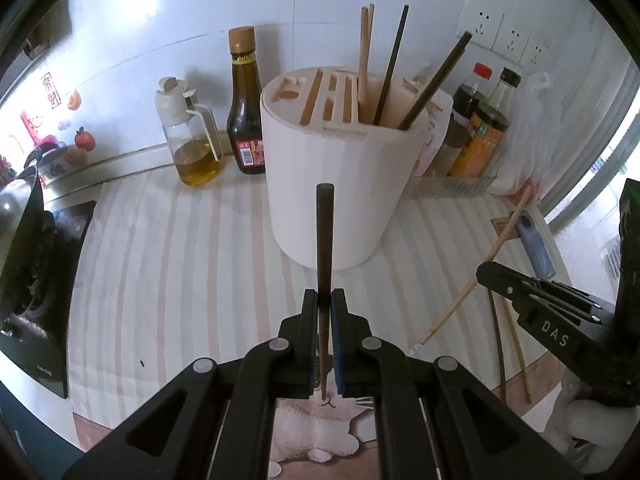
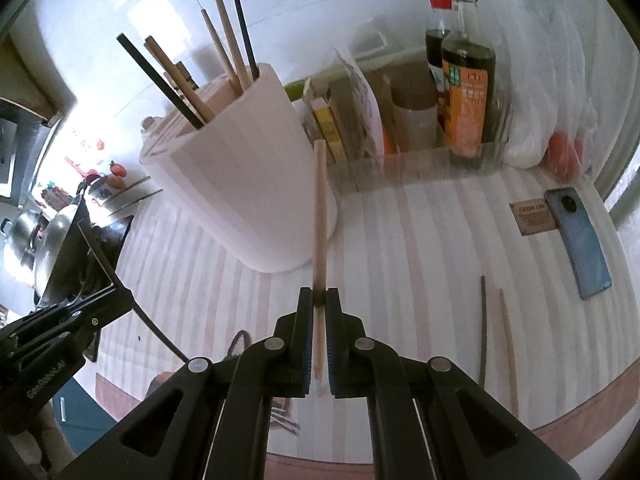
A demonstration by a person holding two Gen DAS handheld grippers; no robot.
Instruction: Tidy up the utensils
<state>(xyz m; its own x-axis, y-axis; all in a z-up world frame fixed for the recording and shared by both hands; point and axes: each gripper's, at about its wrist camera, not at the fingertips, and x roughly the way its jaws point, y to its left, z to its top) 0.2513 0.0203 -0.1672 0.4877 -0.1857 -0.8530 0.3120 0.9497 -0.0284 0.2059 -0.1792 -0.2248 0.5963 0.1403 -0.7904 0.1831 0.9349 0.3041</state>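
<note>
My left gripper (image 1: pixel 324 300) is shut on a dark brown chopstick (image 1: pixel 324 240) that stands upright in front of the white utensil holder (image 1: pixel 332 184). My right gripper (image 2: pixel 319 298) is shut on a light wooden chopstick (image 2: pixel 320 208), held above the striped mat, right of the white holder (image 2: pixel 248 184). The holder has several dark and light chopsticks (image 1: pixel 384 72) standing in it. Each gripper shows in the other's view: the right gripper (image 1: pixel 480 274) at the right edge, the left gripper (image 2: pixel 130 298) at the lower left. One dark chopstick (image 2: pixel 483 332) and one light chopstick (image 2: pixel 508 344) lie on the mat.
An oil dispenser (image 1: pixel 192 136) and a sauce bottle (image 1: pixel 245 108) stand left of the holder. Bottles in a clear tray (image 2: pixel 466 80), a plastic bag (image 2: pixel 552 112) and a blue phone (image 2: pixel 580 240) sit to the right. A stove with a wok (image 2: pixel 60 240) lies at the left.
</note>
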